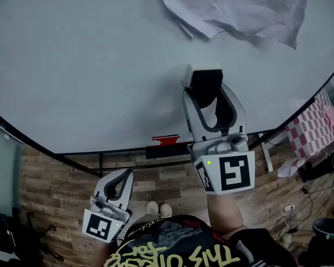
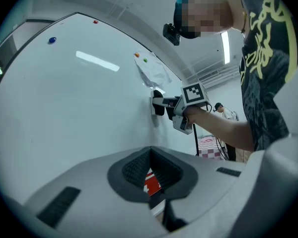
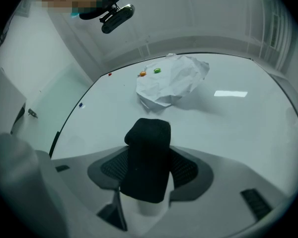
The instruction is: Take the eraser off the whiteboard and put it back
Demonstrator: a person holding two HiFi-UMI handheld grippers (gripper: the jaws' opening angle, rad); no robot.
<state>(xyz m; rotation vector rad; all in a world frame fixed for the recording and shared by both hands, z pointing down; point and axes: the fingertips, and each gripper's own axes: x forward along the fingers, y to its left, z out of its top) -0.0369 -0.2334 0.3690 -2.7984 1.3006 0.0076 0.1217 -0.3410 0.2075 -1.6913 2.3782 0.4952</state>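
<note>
One blocky, fuzzy black eraser (image 3: 148,157)

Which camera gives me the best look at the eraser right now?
The right gripper view: the eraser fills the centre, close up between the pads. The head view shows it from above against the whiteboard; the left gripper view shows it small and distant.

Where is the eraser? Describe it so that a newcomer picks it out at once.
Start at the big white whiteboard that fills the head view. Just below the crumpled white paper sheet, the black-and-white block eraser sits against the board between the jaws of the right gripper. It is the only dark block on the board's bare face.
</note>
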